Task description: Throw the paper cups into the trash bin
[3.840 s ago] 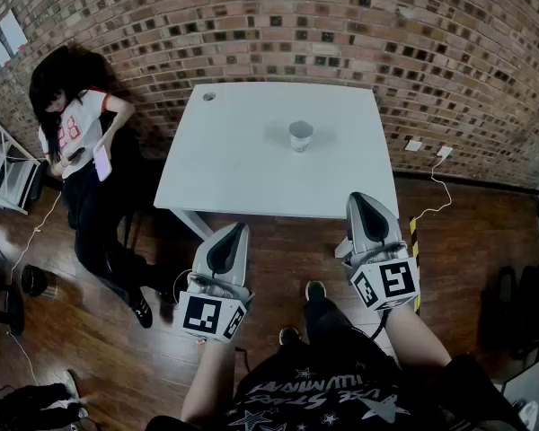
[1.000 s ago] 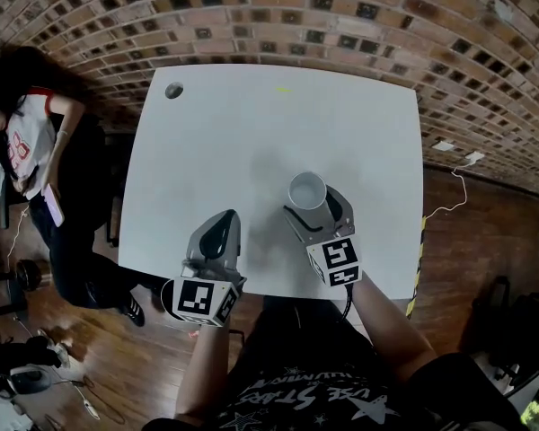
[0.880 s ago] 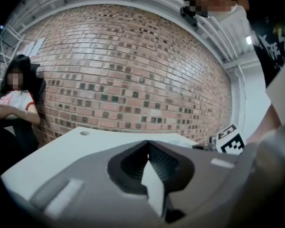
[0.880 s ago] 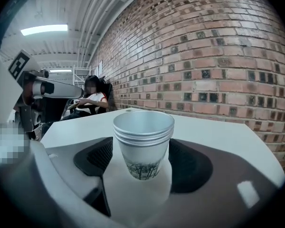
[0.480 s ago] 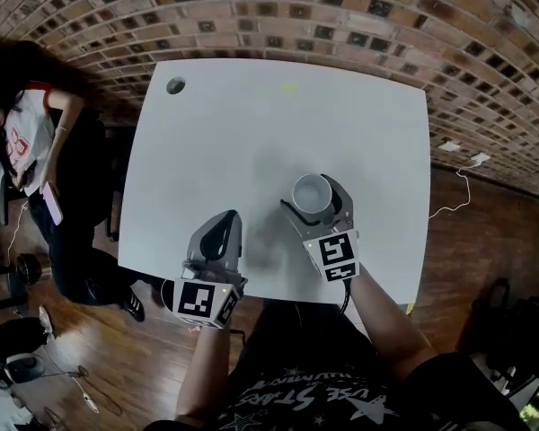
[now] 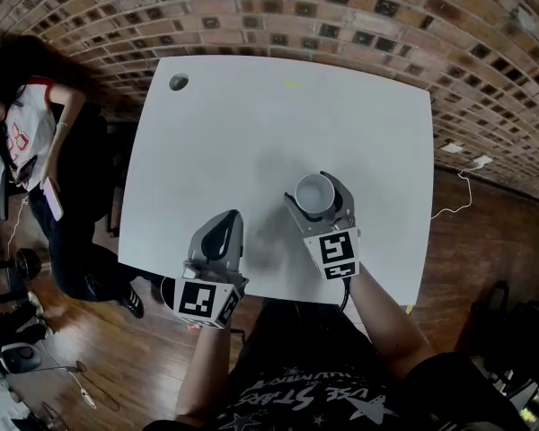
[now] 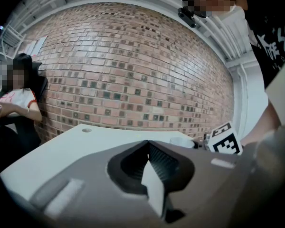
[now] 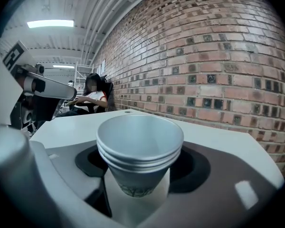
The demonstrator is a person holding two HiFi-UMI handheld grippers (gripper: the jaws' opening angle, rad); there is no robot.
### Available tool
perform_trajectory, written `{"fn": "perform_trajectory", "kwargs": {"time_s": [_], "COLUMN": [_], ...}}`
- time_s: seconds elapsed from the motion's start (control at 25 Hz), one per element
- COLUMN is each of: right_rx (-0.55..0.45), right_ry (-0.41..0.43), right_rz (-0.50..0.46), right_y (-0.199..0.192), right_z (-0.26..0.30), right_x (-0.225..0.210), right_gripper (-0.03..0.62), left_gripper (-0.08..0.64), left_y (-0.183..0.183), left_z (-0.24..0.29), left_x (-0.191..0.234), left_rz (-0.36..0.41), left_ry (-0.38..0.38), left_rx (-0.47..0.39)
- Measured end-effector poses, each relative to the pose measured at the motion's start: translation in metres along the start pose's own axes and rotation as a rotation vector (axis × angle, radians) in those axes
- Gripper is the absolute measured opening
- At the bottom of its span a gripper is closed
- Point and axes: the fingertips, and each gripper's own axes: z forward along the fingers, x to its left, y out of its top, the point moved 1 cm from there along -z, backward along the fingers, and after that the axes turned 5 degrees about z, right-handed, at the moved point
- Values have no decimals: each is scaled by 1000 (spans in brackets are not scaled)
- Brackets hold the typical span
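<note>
The right gripper (image 6: pixel 315 188) has just been closing and now clasps the stacked paper cups (image 8: pixel 139 148), which stand upright near the lower right of the white table (image 6: pixel 251 115). The left gripper (image 6: pixel 226 216), at lower centre over the table's near edge, is clenched on nothing.

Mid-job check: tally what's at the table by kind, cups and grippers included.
Paper cups: 3, nested in one stack, judging by the rims
Grippers: 2; left gripper shut and empty, right gripper with its jaws just closed further onto the stack between them
Table: 1
Total: 6
</note>
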Motion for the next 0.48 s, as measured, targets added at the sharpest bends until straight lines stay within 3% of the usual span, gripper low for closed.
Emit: {"fn": "perform_trajectory", "kwargs": {"time_s": [0.48], "right_rx": [-56], "right_ry": [55], "right_rz": [21], "right_y": [27], "right_z": [-23], "right_x": [7], "right_gripper": [347], "left_gripper": [-3], "left_y": [24], "left_z": [-11], "left_x": [-13], "left_rz": [32], "left_ry": [26], "left_rx": [-45]}}
